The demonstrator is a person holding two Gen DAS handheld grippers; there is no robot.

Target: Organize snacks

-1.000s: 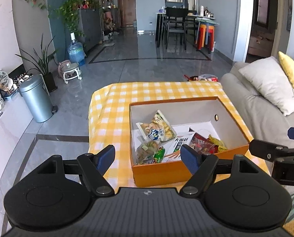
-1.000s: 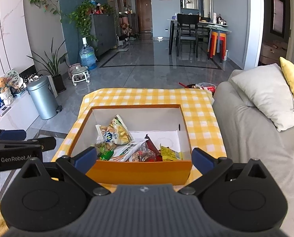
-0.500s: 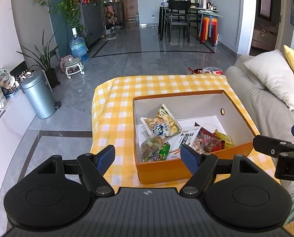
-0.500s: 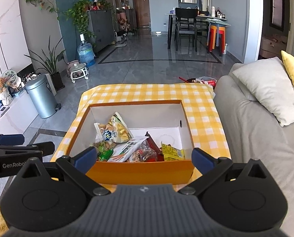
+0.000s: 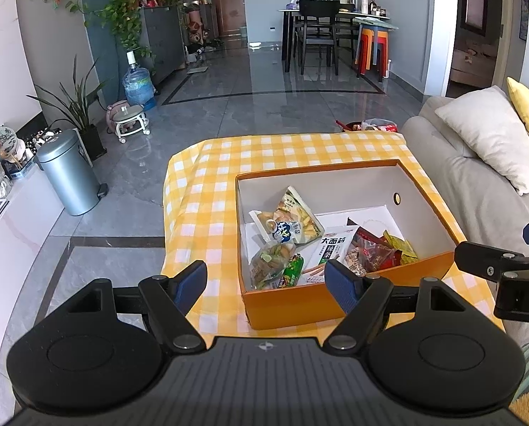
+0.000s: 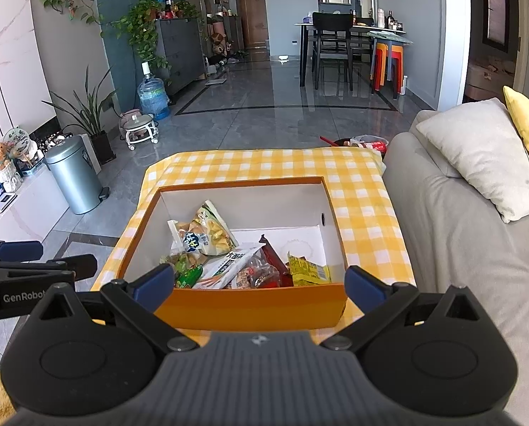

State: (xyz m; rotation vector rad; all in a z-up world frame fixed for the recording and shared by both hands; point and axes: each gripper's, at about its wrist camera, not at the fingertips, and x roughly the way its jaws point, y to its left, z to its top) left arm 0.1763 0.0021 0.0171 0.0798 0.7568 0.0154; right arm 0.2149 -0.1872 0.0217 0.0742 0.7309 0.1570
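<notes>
An orange box (image 5: 289,305) (image 6: 257,307) with a white inside stands on the yellow checked tablecloth (image 5: 207,191) (image 6: 363,198). Several snack packets lie in its near half: a yellow chip bag (image 5: 291,222) (image 6: 207,234), a white packet with green print (image 5: 330,250) (image 6: 229,266), a green-labelled nut bag (image 5: 269,264), a red packet (image 5: 369,252) (image 6: 276,259) and a yellow sachet (image 6: 307,269). My left gripper (image 5: 266,280) is open, held above and before the box's near left corner. My right gripper (image 6: 259,282) is open, wider than the box's near wall, with nothing between its fingers.
A grey sofa (image 6: 459,220) with a light cushion (image 5: 491,138) and a yellow one runs along the table's right side. A metal bin (image 5: 69,174), a plant and a water bottle (image 6: 152,96) stand on the tiled floor at left. A dining table with chairs (image 5: 317,32) is far back.
Both grippers have risen and pulled back a little, so the box sits lower in both views. Both stay open; the snacks have not moved.
</notes>
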